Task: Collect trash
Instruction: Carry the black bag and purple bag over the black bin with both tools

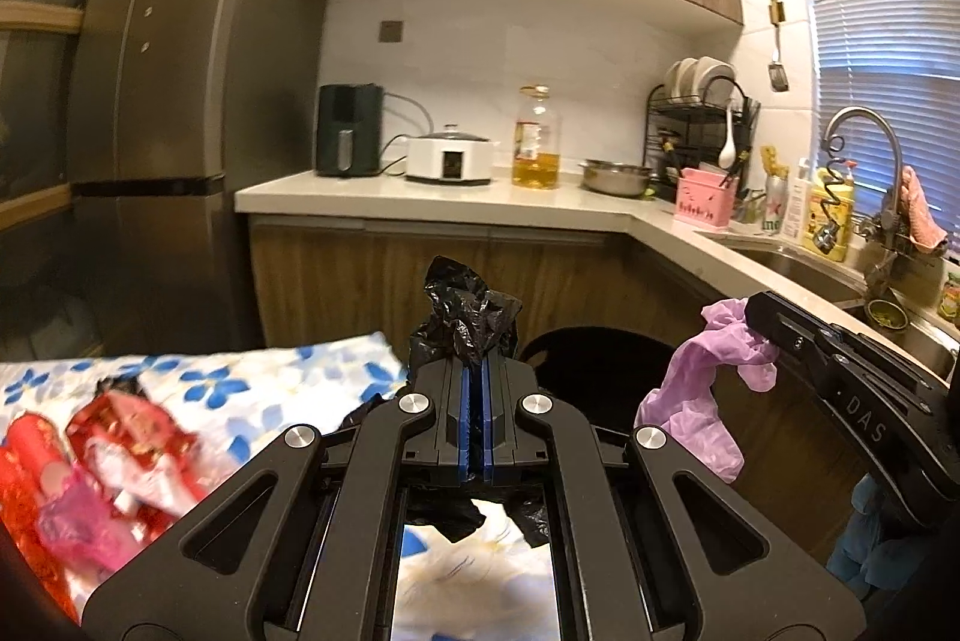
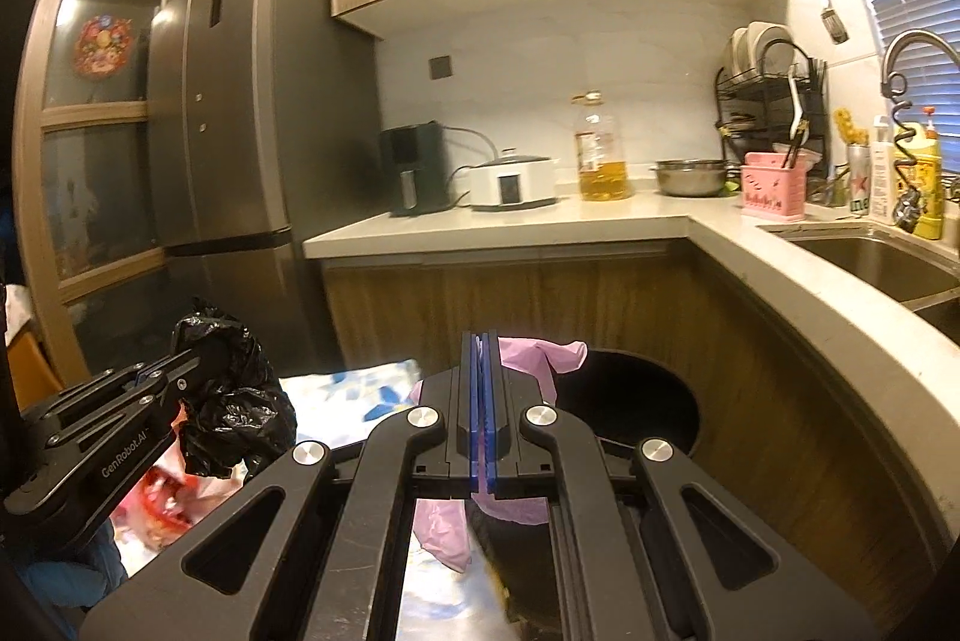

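I've got both tongs loaded. L gripper (image 1: 478, 359) is pressed tight on one crumpled black plastic bag (image 1: 465, 320), most of it bunched above the tips w/ a bit hanging under the jaws. R gripper (image 2: 480, 341) is pinched on one pink disposable glove (image 2: 540, 359), a cuff poking past the tips and the rest drooping below; from the L wrist cam the same glove (image 1: 702, 389) dangles off the R tool. Both pieces are up in the air, not resting on anything, and both sit near the round black bin (image 2: 630, 401) on the floor against the wooden base cabinets, below the corner of the countertop (image 2: 660, 221). My read: I'm holding them high and tight so nothing snags or drops while I bring them over the bin mouth, which lies just past the glove; the bag hand is further off to the left, over the floral cloth (image 1: 252, 389). Count: 2 grippers, 1 bag, 1 glove, 1 bin. More red and pink wrapper-type stuff lies blurred on that cloth, can't tell how many.
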The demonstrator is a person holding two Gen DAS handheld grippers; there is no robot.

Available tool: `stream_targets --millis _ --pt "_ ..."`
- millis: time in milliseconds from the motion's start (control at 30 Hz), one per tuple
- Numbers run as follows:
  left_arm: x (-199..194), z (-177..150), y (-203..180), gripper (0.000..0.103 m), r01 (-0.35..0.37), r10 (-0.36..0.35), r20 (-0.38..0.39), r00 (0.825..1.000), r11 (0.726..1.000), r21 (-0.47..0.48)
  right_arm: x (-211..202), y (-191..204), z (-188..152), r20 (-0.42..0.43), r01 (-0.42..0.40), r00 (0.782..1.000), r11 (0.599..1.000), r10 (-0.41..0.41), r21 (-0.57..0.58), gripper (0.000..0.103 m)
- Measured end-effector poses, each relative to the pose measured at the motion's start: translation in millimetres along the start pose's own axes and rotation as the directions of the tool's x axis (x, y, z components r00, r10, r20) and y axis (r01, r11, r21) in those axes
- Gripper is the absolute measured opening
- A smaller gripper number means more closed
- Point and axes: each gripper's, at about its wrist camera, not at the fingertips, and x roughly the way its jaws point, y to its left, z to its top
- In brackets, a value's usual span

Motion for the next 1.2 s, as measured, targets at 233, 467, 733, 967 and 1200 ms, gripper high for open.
stream_targets --millis 233,467,733,967,1200 --pt "23.5 14.8 -23.4 0.002 0.025 -0.026 0.02 0.999 0.999 0.026 5.7 -25.4 11.3 0.032 0.049 0.998 0.999 -0.049 0.019 0.002" --pt "46.0 22.7 -36.5 0.002 0.044 -0.044 0.028 0.999 0.999 0.025 19.7 -42.5 14.0 0.033 0.078 0.996 0.996 -0.079 0.03 0.002" --pt "77.2 24.8 -50.8 0.002 0.077 -0.078 0.018 0.997 0.996 0.033 35.9 -60.4 11.2 0.029 0.091 0.995 0.994 -0.093 0.056 0.002" --pt "107.2 25.5 -61.6 0.002 0.116 -0.116 0.013 0.993 0.993 0.033 47.2 -66.3 7.7 0.022 0.091 0.995 0.994 -0.092 0.061 0.002" --pt "128.0 20.0 -69.6 0.002 0.14 -0.141 0.003 0.99 0.989 0.045 61.1 -73.2 2.2 0.009 0.093 0.996 0.993 -0.094 0.066 0.002"
